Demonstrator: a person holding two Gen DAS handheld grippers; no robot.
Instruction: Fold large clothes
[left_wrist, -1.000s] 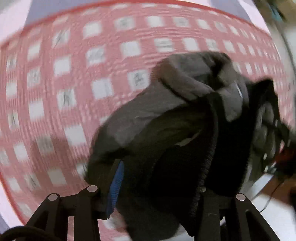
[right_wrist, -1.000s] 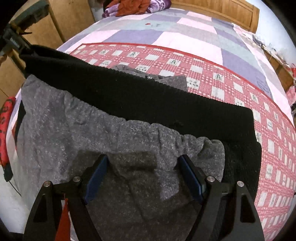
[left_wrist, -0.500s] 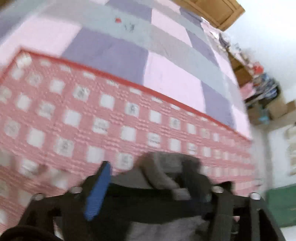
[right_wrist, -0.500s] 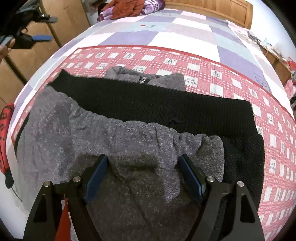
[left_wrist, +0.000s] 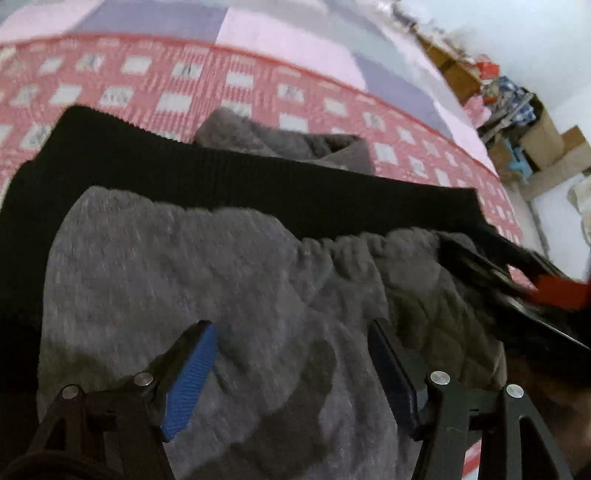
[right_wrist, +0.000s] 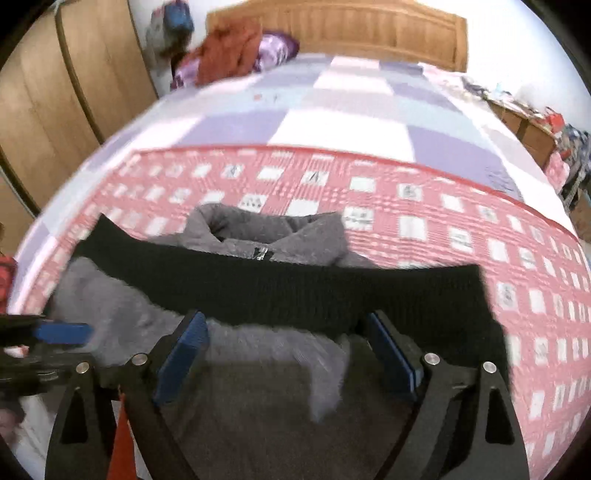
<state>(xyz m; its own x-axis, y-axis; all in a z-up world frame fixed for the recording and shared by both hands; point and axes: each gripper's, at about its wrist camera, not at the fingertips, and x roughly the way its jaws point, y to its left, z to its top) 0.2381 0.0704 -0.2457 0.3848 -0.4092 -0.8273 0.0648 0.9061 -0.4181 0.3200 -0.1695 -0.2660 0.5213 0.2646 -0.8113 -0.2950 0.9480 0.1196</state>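
Note:
A grey fleece jacket (left_wrist: 177, 266) with a black ribbed hem band (left_wrist: 258, 177) lies folded on the red checked blanket (left_wrist: 147, 85). Its grey collar (right_wrist: 266, 229) shows beyond the band, which also shows in the right wrist view (right_wrist: 295, 291). My left gripper (left_wrist: 291, 332) is open, jaws wide, just above the grey fabric. My right gripper (right_wrist: 284, 325) is open over the grey fabric (right_wrist: 258, 369) at the near edge. The other gripper shows at the right of the left wrist view (left_wrist: 517, 273) and at the left of the right wrist view (right_wrist: 55, 332).
The bed has a pink and purple patchwork cover (right_wrist: 351, 110) and a wooden headboard (right_wrist: 332, 26). Red and purple clothes (right_wrist: 236, 51) are piled at the head. A wooden wardrobe (right_wrist: 55, 92) stands left. Boxes and clutter (left_wrist: 517, 110) stand right of the bed.
My left gripper let go of the jacket edge, swung up, then came down over the laid-out grey fabric. My right gripper has pulled back and tilted up; the jacket now lies flat.

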